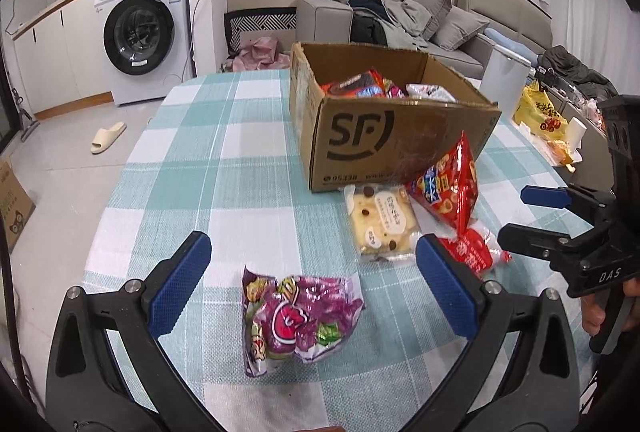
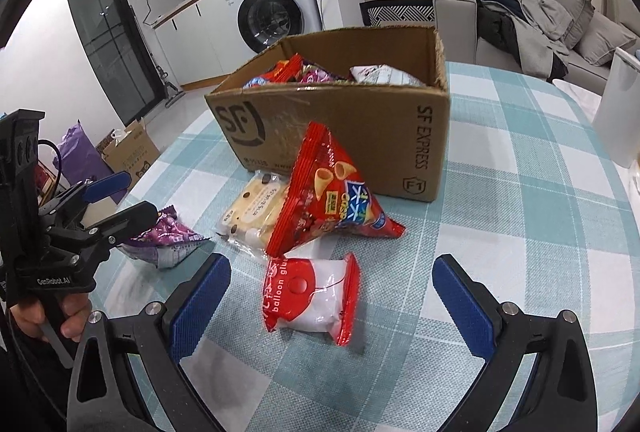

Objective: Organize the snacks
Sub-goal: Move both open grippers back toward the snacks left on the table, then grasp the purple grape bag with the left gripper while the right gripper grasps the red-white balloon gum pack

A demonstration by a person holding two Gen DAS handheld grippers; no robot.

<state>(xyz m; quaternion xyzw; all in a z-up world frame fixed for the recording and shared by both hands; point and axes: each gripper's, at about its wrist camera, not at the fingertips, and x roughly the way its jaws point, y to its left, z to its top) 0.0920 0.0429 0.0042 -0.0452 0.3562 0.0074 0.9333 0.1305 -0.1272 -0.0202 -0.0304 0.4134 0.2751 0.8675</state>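
Both the left gripper [image 1: 312, 272] and right gripper [image 2: 330, 286] gape empty; the crinkly purple packet [image 1: 298, 316], at six o'clock from the box [image 1: 384, 136], would probably slip from a shallow pinch.

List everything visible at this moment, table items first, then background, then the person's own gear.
cardboard box: 1, brown, on the table, open, snacks inside
purple snack bag: 1, purple, on the cloth between the left gripper's fingers
cake packet: 1, cream, in front of the box
red chip bag: 1, red, leaning on the box
red and white packet: 1, before the right gripper
tablecloth: 1, teal and white check
washing machine: 1, white, background
sofa: 1, grey, clothes piled on it
slipper: 1, beige, floor
left gripper: open
right gripper: open
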